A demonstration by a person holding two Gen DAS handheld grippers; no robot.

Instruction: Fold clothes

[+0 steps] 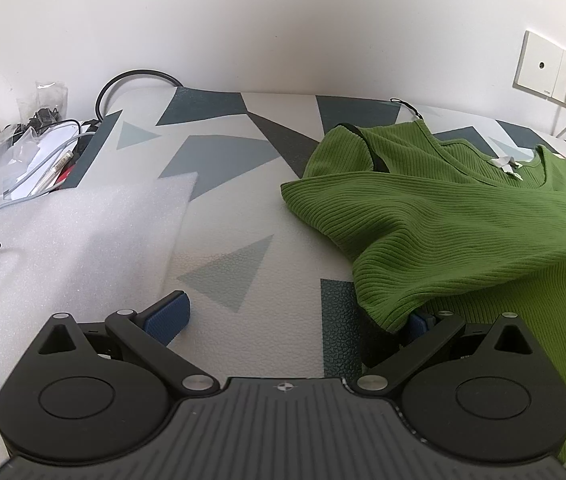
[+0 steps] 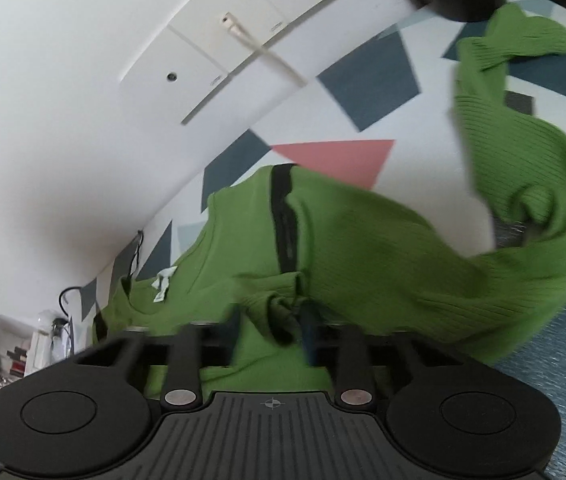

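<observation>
A table covered in a pale textured mat with dark teal, grey and pink triangles filled the scene, running back to a plain white wall. On the right half of it lay the green ribbed knit top with black trim, its neckline and white label toward the far right and a sleeve folded across the body toward the near left. In the right wrist view the same top was bunched and partly lifted, one sleeve hanging up at the far right.

A sheet of white foam packing lay on the left of the mat, near the left gripper. Beyond it, at the far left, sat a heap of clear plastic bags, papers and cables, with a black cable loop arching up against the wall. A row of white wall sockets stood at the far right, a cream cord plugged into one.

The left gripper hovered low over the mat with its jaws spread wide; its left blue pad sat clear over bare mat, while its right pad was tucked under the near edge of the folded sleeve. The right gripper had its jaws drawn close together, pinching a gathered fold of the green fabric, which crowded the view just in front of them. That view was tilted and motion-blurred.
</observation>
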